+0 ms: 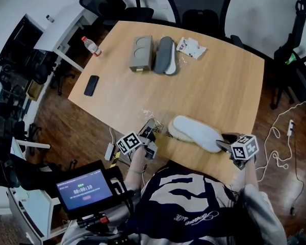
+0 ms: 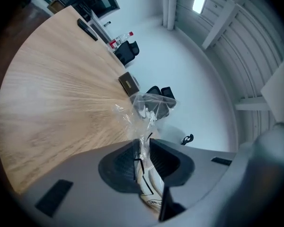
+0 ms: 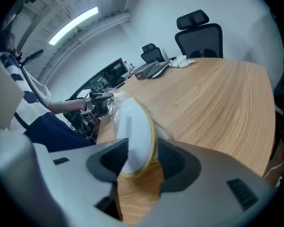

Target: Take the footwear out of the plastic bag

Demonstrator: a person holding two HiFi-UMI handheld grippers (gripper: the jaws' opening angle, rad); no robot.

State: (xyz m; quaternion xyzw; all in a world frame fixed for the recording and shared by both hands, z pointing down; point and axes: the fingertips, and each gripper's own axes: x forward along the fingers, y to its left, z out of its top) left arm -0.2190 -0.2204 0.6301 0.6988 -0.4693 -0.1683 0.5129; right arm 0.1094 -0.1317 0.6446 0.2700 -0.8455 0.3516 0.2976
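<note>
1. Wooden table (image 1: 219,80) fills most of the head view. At its near edge, lower centre of frame, we see a white slipper (image 1: 196,131) lying flat.
2. At lower centre-left, the left gripper (image 1: 149,129) has its jaws pressed together on a crumpled clear plastic bag (image 2: 149,105).
3. At lower right, the right gripper (image 1: 225,143) has its jaws spread around the slipper's near end. One pad touches it and the other stands just clear.
</note>
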